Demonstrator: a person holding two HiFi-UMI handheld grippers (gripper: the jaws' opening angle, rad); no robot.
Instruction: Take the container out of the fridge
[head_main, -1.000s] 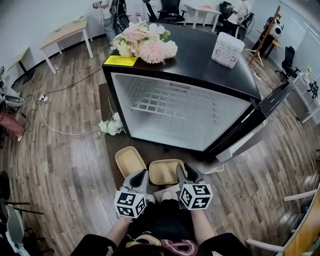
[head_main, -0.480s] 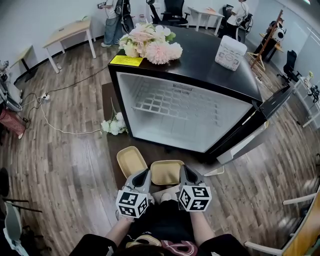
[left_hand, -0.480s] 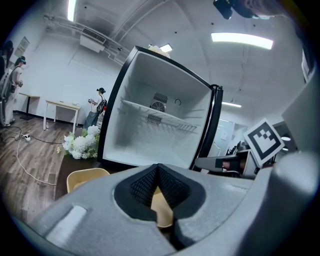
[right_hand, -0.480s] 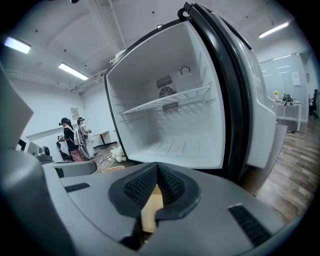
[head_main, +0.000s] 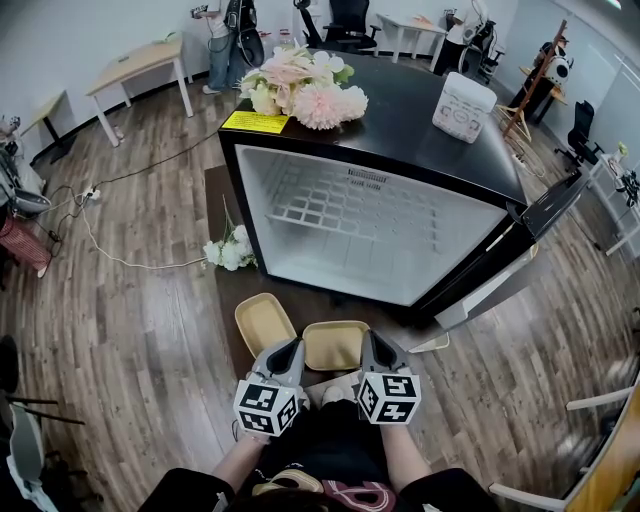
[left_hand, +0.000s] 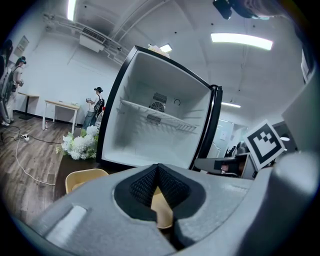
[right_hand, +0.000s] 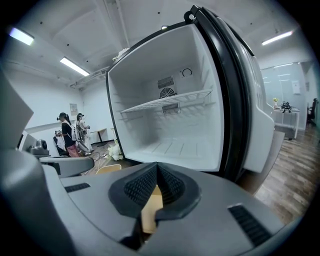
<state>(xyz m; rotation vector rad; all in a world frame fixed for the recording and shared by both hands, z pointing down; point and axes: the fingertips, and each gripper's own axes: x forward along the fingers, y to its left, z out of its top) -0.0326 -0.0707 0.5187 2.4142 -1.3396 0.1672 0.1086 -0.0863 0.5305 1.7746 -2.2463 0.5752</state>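
Right gripper (head_main: 369, 342): jaws closing fully since earlier, pinching nothing.
Left gripper (head_main: 289, 349): jaws sitting shut, empty.
Container (head_main: 335, 340): seeming light, stiff; gripping by rim.

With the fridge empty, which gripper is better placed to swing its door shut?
Probably the right gripper: the door hangs open on its side of the fridge, while the left gripper sits further from it.

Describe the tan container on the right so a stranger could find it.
Start at the open black fridge; two tan containers lie in front of it. Yours is the right container, between the left gripper and right gripper, while the left container sits nearer the white flowers.
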